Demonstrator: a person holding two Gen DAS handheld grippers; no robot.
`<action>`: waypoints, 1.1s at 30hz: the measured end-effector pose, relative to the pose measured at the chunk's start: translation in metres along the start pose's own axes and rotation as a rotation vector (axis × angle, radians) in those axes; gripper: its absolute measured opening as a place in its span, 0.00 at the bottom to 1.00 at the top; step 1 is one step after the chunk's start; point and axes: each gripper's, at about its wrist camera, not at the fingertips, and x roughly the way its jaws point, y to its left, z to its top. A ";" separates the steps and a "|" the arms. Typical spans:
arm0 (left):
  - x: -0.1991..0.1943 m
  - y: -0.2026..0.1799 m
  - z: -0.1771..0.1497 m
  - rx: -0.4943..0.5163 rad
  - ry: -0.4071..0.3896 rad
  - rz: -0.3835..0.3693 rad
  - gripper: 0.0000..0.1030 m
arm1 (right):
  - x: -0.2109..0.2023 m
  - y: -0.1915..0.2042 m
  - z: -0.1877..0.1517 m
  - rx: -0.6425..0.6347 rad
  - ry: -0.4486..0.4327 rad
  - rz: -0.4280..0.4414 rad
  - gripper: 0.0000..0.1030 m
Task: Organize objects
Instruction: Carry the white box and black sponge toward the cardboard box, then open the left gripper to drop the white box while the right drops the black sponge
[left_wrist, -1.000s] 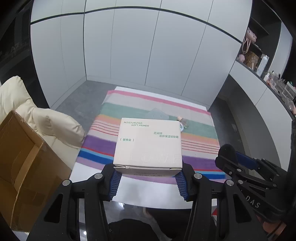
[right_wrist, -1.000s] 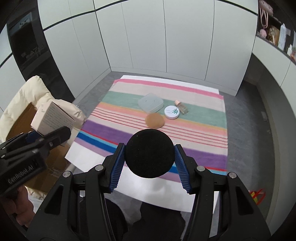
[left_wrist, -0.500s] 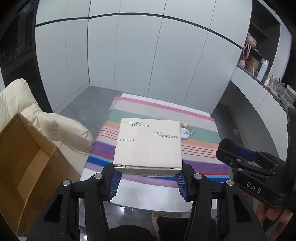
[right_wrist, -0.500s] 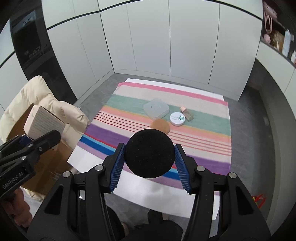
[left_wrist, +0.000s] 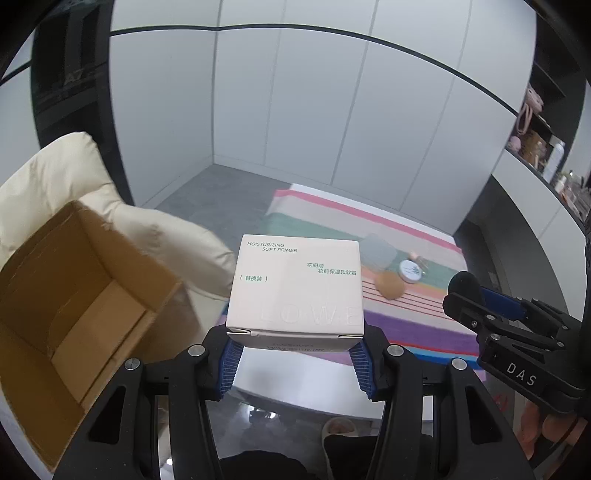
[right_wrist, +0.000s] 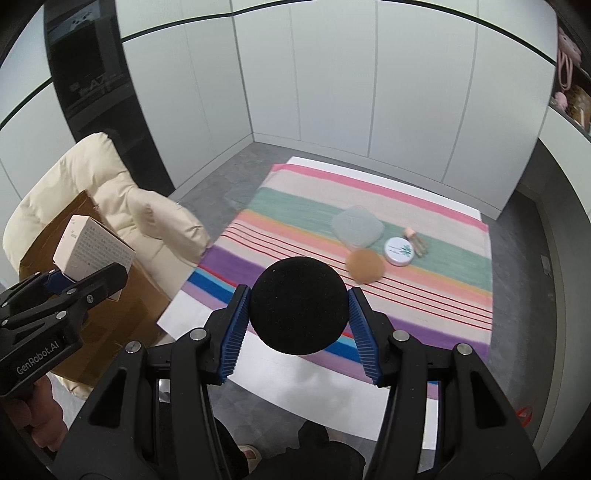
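My left gripper (left_wrist: 295, 363) is shut on a white primer box (left_wrist: 295, 288) and holds it in the air, right of an open cardboard box (left_wrist: 70, 291). That white box also shows in the right wrist view (right_wrist: 92, 251), over the cardboard box (right_wrist: 110, 314). My right gripper (right_wrist: 297, 326) is shut on a black round sponge (right_wrist: 299, 304), above the near edge of the striped cloth (right_wrist: 295, 206). On the cloth lie a grey square case (right_wrist: 356, 225), a tan round puff (right_wrist: 365, 266), a white round tin (right_wrist: 399, 251) and a small pink bottle (right_wrist: 415, 240).
The cardboard box rests on a cream padded chair (right_wrist: 110, 184) at the left. White cabinet doors (right_wrist: 332, 92) close the back. A counter with shelves (left_wrist: 546, 166) runs along the right. The cloth covers a white low table (right_wrist: 258, 354).
Both grippers have swung left and pulled back from the cloth. The white box has come closer to the open cardboard box, which now shows its inside in the left wrist view.
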 end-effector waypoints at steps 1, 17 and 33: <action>-0.001 0.004 0.000 -0.006 -0.001 0.005 0.51 | 0.001 0.005 0.001 -0.005 0.000 0.007 0.54; -0.025 0.081 -0.011 -0.116 -0.022 0.100 0.51 | 0.012 0.088 0.005 -0.127 -0.009 0.085 0.54; -0.051 0.142 -0.034 -0.200 -0.016 0.202 0.51 | 0.020 0.165 0.007 -0.220 -0.004 0.164 0.54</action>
